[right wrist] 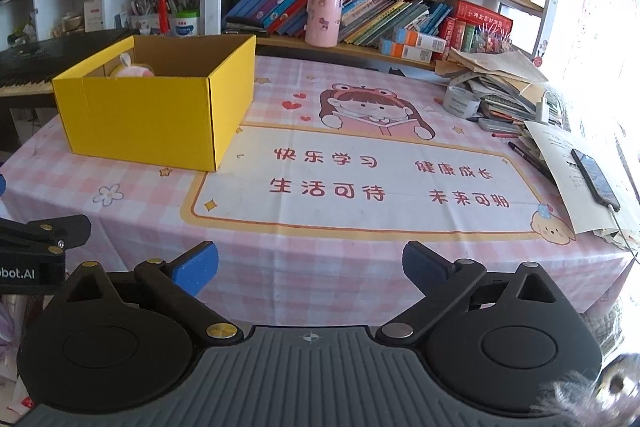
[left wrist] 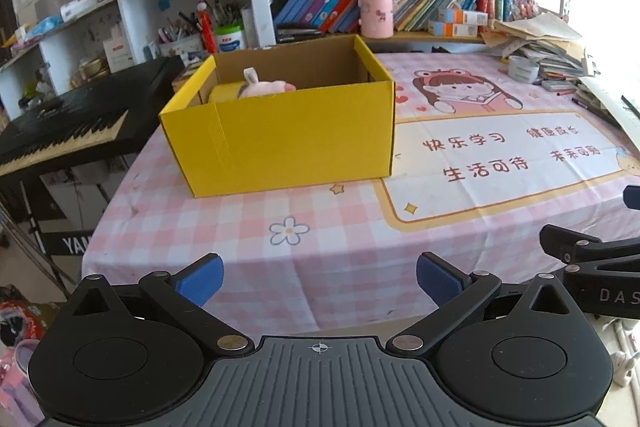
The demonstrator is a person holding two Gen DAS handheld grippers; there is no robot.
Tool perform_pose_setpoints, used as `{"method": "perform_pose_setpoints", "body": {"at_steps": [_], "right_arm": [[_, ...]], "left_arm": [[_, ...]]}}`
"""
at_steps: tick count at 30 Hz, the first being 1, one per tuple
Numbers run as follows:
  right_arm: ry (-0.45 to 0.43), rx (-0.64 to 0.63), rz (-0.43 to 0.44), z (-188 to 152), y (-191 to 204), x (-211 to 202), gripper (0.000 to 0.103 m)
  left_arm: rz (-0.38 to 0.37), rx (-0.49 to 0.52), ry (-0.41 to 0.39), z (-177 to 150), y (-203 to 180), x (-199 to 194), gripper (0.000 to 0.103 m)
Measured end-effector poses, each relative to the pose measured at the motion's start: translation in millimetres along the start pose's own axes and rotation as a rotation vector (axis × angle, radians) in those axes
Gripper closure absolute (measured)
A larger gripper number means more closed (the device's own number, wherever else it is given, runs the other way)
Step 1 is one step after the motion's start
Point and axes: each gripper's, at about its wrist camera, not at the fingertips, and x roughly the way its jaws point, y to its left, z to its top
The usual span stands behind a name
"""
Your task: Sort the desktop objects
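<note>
Both your grippers, left gripper [left wrist: 319, 277] and right gripper [right wrist: 310, 265], spread wide, holding nothing. Yellow box [right wrist: 154, 107] sits upper left of frame, pink plush [right wrist: 132, 70] inside. Likely next: reach tape roll [right wrist: 461, 101] at right, approach level, avoid paper stack [right wrist: 496, 83].

Card, cloth and matt plastic

The yellow box [left wrist: 280, 139] is smooth matt cardboard outside, raw brown card inside, with a soft pink plush toy [left wrist: 266, 87] in it. A printed cloth with a pink check [right wrist: 360, 167] covers the tabletop, lightly creased at its front edge. The left gripper [left wrist: 320, 281] and right gripper [right wrist: 311, 269] are matt black plastic with textured blue pads [left wrist: 202, 279] and small shiny metal pins.
</note>
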Motion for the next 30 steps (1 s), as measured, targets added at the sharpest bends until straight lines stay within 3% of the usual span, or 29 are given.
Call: {"method": "perform_pose_setpoints", "body": {"at_steps": [30], "right_arm": [[0.021,-0.008,0.0,3.6,7.2,10.1,0.003]], "left_arm": [[-0.023,0.023,0.017,3.6,3.8,8.7,0.0]]}}
